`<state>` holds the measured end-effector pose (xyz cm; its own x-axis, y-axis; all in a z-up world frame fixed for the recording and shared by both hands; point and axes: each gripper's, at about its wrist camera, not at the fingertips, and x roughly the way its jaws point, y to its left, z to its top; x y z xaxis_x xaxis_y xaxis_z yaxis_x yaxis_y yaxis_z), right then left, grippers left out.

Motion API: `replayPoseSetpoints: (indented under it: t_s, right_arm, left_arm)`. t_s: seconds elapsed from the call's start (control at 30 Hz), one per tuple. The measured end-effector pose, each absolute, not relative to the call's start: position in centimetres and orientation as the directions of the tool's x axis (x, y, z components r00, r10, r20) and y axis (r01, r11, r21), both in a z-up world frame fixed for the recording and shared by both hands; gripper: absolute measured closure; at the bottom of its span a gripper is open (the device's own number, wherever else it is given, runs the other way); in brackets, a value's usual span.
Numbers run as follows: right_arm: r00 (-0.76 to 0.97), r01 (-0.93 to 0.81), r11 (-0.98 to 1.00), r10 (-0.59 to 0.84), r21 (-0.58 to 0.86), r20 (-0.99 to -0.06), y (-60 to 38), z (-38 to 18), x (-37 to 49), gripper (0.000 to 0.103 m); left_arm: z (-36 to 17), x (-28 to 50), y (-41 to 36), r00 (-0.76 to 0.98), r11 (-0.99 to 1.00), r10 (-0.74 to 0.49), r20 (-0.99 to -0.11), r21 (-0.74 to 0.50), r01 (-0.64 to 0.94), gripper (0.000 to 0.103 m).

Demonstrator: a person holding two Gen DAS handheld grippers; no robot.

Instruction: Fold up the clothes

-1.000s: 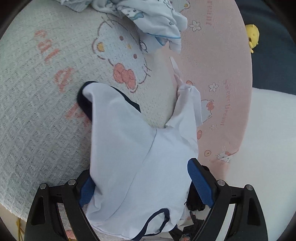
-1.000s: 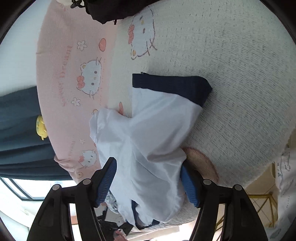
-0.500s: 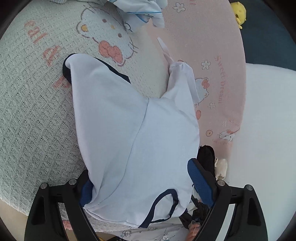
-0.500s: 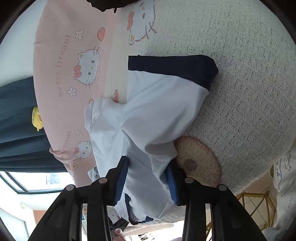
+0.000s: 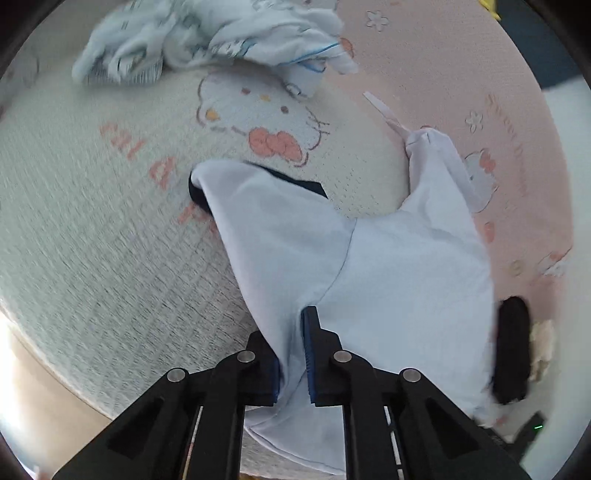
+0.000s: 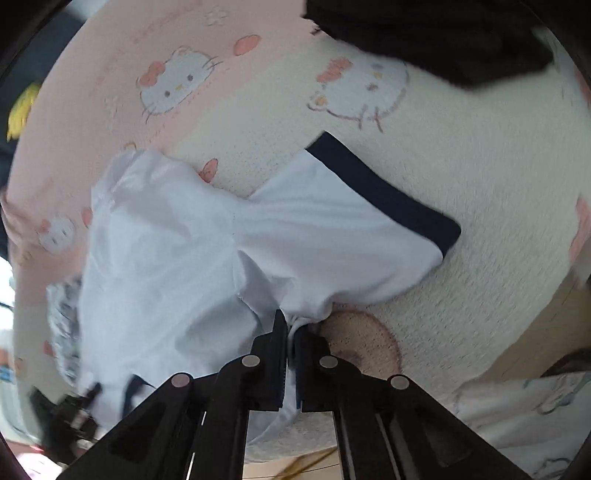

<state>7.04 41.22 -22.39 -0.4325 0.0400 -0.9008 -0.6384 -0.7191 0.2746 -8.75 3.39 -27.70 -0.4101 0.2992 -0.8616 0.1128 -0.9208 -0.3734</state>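
Left wrist view
- Garment: a white shirt [image 5: 388, 280] with navy trim lies rumpled on the cartoon-cat blanket [image 5: 110, 258], spread from the bottom of the picture up towards the blanket's middle.
- Sleeve: one sleeve [image 5: 251, 199] reaches up and left from the shirt body; its navy cuff is folded under and peeks out at the end, just below the big cat face [image 5: 258, 122] printed on the blanket.
- Far corner: a pointed part of the shirt runs up and right of the body onto the pink half of the blanket, ending in a thin white strip.
- Left gripper [image 5: 293, 350]: its jaws have just been closing and now pinch a fold of the white shirt near its lower edge; cloth fills the narrow gap between the blue pads.
- Other clothes: a crumpled pale-blue printed pile [image 5: 207, 40] lies well above the shirt, at the top of the blanket.
- Dark item: a black object [image 5: 511, 350] touches the shirt's right edge; what it is cannot be told.

Right wrist view
- Garment: the same white shirt [image 6: 177, 258] is seen from the other side, its navy-cuffed sleeve [image 6: 384, 195] pointing up and right of the body.
- Right gripper [image 6: 290, 339]: its jaws have just been closing and are now clamped on a bunched edge of the shirt, just below the sleeve.
- Blanket print: a brown round patch [image 6: 365, 343] sits just right of the grip point.
- Dark cloth: a black garment [image 6: 443, 33] lies well above the shirt, at the top edge.
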Motion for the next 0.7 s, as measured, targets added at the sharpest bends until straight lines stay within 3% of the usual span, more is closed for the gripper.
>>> replayPoseSetpoints:
  t_s: [0.07, 0.2, 0.33, 0.63, 0.7]
  right_arm:
    - [-0.396, -0.63, -0.753, 0.104, 0.188, -0.912, 40.2, -22.0, 6.7, 0.103]
    - [-0.353, -0.658, -0.742, 0.147, 0.133, -0.924, 40.1, -22.0, 7.6, 0.103]
    - [-0.343, -0.696, -0.698, 0.119, 0.167, -0.932, 41.2, -22.2, 9.2, 0.103]
    - [-0.435, -0.681, -0.67, 0.046, 0.295, -0.899, 42.3, -21.7, 11.8, 0.103]
    - [-0.456, -0.673, -0.67, 0.043, 0.312, -0.889, 42.3, -21.5, 12.1, 0.098]
  left_arm:
    - [-26.4, -8.3, 4.4, -0.457, -0.976, 0.143, -0.878, -0.201, 0.082, 0.099]
    - [-26.3, -8.0, 2.7, -0.429, -0.983, 0.087, -0.899, -0.148, 0.111, 0.1]
    - [-28.3, -7.6, -0.9, -0.375, -0.94, 0.179, -0.91, -0.27, 0.208, 0.101]
    - [-28.7, -6.6, -3.1, -0.401, -0.778, 0.489, -0.774, -0.595, 0.201, 0.101]
    - [-29.0, -6.8, -2.9, -0.402, -0.761, 0.502, -0.766, -0.612, 0.215, 0.1]
